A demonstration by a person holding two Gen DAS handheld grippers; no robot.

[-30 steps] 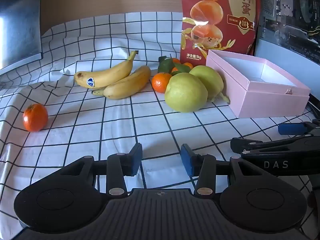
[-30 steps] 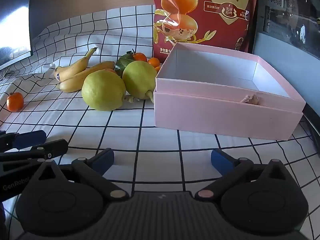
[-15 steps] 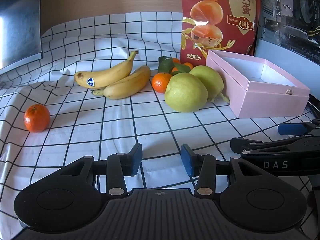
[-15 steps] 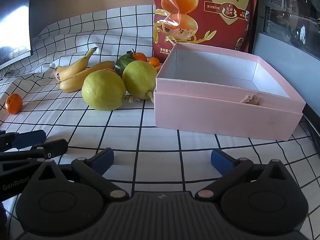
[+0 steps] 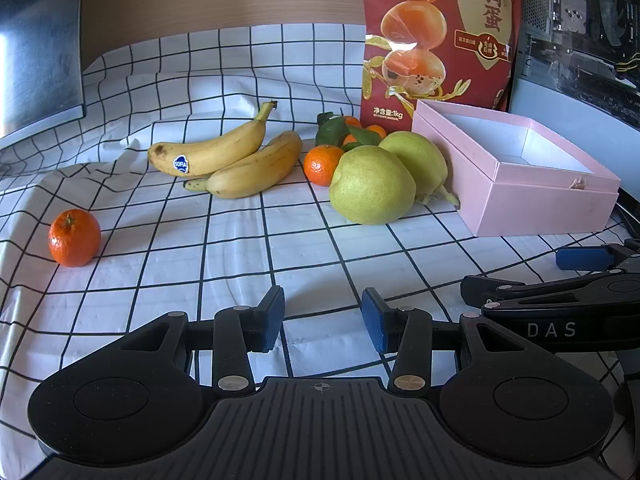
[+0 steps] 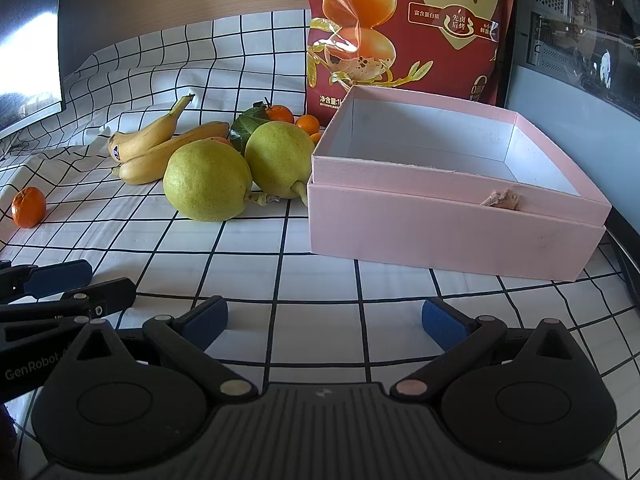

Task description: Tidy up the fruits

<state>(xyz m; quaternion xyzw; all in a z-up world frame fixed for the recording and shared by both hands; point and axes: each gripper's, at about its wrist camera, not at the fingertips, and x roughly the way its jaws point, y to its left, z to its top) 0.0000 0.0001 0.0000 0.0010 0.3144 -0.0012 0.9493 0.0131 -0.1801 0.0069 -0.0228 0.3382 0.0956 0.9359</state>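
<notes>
On the checked surface I count two bananas, two green pears touching each other, a lone mandarin far left, more mandarins behind the pears, and an open pink box with nothing in it just right of the pears. My left hand-held gripper sits half open, holding nothing; my right hand-held gripper gapes wide, also holding nothing.

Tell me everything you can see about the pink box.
The pink rectangular cardboard box sits open and upright on the checked tablecloth, white inside and empty. Its near rim has a small torn, frayed spot. A green pear touches its left wall, its stem against the corner; a red snack bag stands behind.
</notes>
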